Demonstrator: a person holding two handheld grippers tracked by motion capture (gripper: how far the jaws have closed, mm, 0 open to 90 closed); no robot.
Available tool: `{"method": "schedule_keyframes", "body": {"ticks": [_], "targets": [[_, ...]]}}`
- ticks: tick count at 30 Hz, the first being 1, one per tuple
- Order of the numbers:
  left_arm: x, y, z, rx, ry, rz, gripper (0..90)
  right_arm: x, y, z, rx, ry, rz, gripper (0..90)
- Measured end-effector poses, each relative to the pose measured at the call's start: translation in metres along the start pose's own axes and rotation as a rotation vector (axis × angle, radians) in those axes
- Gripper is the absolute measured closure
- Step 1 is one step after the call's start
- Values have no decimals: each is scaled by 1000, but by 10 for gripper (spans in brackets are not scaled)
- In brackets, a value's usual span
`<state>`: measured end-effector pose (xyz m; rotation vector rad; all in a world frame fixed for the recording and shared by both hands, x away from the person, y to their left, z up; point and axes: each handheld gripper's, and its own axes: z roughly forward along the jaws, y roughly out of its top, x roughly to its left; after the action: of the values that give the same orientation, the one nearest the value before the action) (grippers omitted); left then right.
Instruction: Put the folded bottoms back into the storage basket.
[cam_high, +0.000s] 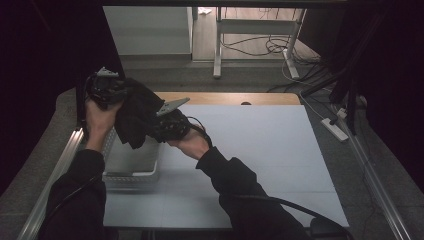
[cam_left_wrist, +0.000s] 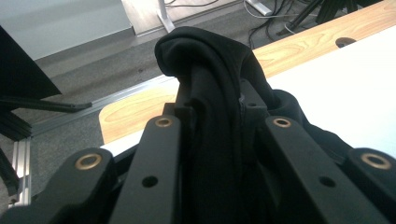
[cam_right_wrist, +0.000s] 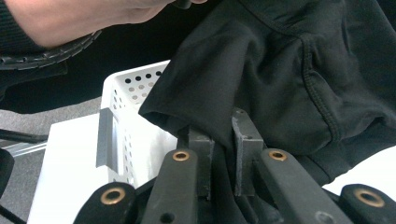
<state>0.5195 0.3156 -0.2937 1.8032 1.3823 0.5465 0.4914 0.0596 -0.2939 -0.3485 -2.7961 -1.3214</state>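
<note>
A black garment (cam_high: 136, 112) hangs in the air over the left part of the table, stretched between both grippers. My left gripper (cam_high: 106, 86) is raised at the far left and is shut on one bunched edge of the garment (cam_left_wrist: 210, 88), which bulges up between its jaws. My right gripper (cam_high: 167, 124) is lower and to the right, shut on another edge of the garment (cam_right_wrist: 261, 79); the cloth is pinched between its two grey pads (cam_right_wrist: 200, 154). A stitched seam runs down the cloth in the right gripper view.
A white perforated basket (cam_high: 131, 172) stands on the white table (cam_high: 260, 150) below the garment, at the left edge; its wall (cam_right_wrist: 122, 135) shows in the right gripper view. A wooden strip (cam_high: 235, 98) borders the table's far side. Cables and desk legs lie beyond.
</note>
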Motion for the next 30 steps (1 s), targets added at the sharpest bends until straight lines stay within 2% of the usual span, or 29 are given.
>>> {"method": "schedule_keyframes", "body": {"ticks": [6, 16, 30], "targets": [[5, -6, -2, 4, 8, -7, 760, 5, 3, 9, -2, 12, 2, 817], [8, -19, 9, 35, 4, -13, 759, 11, 1, 22, 20, 19, -4, 817], [7, -40, 30, 89, 0, -18, 758, 11, -17, 41, 69, 11, 35, 815]]}}
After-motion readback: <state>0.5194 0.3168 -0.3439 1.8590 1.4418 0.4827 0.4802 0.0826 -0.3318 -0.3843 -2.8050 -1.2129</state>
